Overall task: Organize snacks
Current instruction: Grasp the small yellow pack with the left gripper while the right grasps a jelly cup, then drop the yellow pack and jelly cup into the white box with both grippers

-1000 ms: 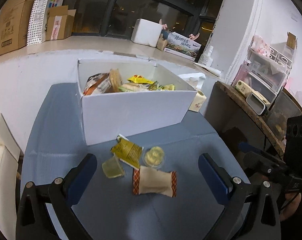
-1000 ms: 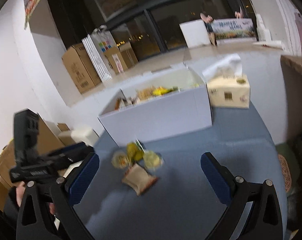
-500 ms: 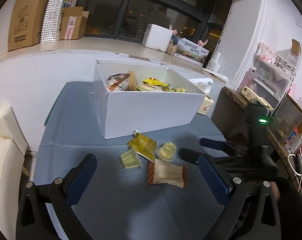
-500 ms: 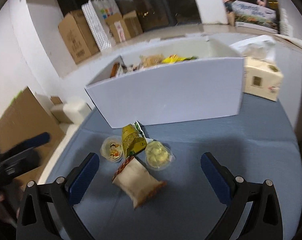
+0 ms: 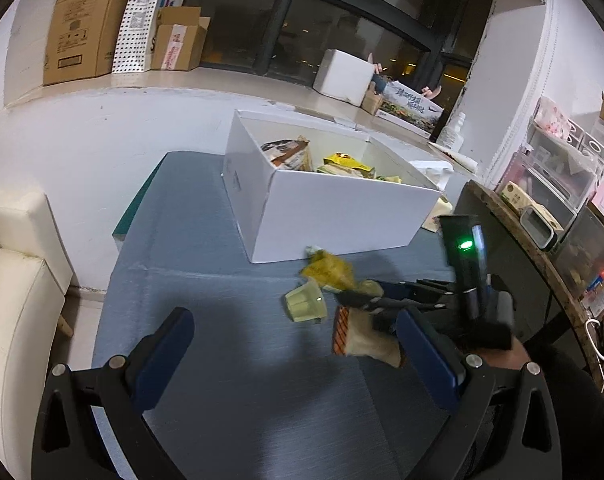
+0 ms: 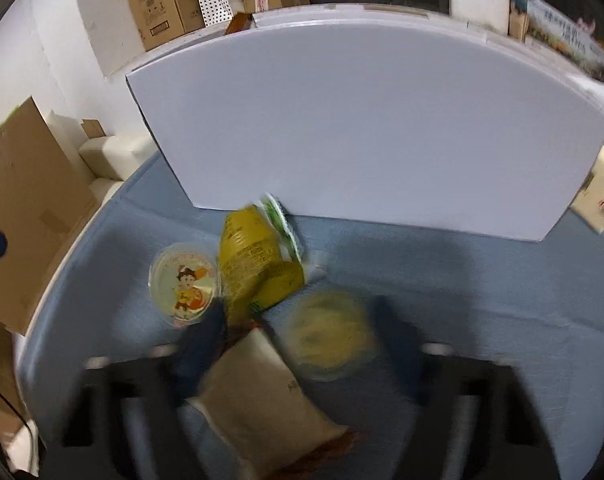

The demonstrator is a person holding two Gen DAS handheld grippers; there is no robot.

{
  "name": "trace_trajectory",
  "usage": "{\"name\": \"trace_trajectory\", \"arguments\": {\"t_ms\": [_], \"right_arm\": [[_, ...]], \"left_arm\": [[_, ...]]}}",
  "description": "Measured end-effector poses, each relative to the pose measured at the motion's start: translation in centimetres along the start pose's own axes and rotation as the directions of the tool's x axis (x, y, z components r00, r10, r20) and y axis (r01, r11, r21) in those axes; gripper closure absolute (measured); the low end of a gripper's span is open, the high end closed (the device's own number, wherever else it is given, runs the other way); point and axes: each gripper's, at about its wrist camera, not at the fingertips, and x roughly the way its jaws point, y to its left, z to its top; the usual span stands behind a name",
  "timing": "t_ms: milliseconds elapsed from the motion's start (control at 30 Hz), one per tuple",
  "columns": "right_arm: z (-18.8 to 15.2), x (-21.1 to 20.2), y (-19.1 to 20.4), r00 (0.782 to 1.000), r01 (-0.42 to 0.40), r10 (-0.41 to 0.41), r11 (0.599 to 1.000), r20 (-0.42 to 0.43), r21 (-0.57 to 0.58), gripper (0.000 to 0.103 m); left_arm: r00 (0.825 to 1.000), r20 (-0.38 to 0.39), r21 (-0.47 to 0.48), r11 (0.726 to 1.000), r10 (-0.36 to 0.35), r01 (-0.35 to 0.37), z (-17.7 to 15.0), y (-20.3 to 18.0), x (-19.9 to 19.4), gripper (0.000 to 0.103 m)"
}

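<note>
Straddling the round jelly cup (image 6: 330, 334), my right gripper (image 6: 302, 344) has its two blue fingers spread wide, one on either side of the cup and neither clearly touching it; motion blur hides the exact gaps. That cup sits dead ahead between the fingertips, so I judge the coming move is a plain squeeze with no reach left. Being round, it has no long axis to line up with. The left finger (image 6: 200, 346) lies over the corner of the beige snack packet (image 6: 262, 400), which may get pinched or dragged along. Just beyond, the yellow pouch (image 6: 258, 264) leans toward the cup, and the cartoon-lidded jelly cup (image 6: 184, 284) sits to its left. Behind them rises the near wall of the white box (image 6: 361, 132), already holding snacks in the other view. My left gripper (image 5: 294, 354) hangs back over the blue tablecloth (image 5: 190, 264), wide apart and empty, farther from the pile.
</note>
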Motion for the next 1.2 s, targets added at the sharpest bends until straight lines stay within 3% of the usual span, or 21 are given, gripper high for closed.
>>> {"name": "trace_trajectory", "arguments": {"t_ms": [133, 567, 800, 867, 1067, 1200], "right_arm": [[-0.5, -1.0, -0.9, 0.999, -0.048, 0.047, 0.998, 0.020, 0.044, 0.069], [-2.2, -6.3, -2.4, 0.988, -0.087, 0.076, 0.993, 0.136, 0.076, 0.070], [-3.5, -9.4, -2.9, 0.980, -0.095, 0.074, 0.990, 0.187, 0.108, 0.070], [-4.1, -10.8, -3.2, 0.980, -0.080, 0.057, 0.990, 0.191, 0.118, 0.070], [-6.3, -13.3, -4.8, 0.981, -0.054, 0.020, 0.983, 0.195, 0.173, 0.070], [-7.3, -14.3, -5.7, 0.981, -0.042, 0.001, 0.978, 0.195, 0.204, 0.070]], "left_arm": [[1.000, -0.007, -0.007, 1.000, 0.002, -0.002, -0.2, 0.3, 0.3, 0.000], [0.998, -0.062, 0.033, 0.999, -0.027, 0.029, -0.5, -1.3, 2.9, 0.000], [0.992, -0.122, 0.138, 0.990, -0.024, 0.041, -0.2, -4.4, 6.6, 0.000], [0.988, -0.147, 0.192, 0.979, -0.036, 0.064, 0.3, -5.9, 8.4, 0.000], [0.978, -0.206, 0.357, 0.932, 0.019, 0.057, 1.5, -9.7, 13.5, 0.000], [0.966, -0.243, 0.430, 0.902, 0.094, 0.020, 1.7, -11.1, 16.9, 0.000]]}}
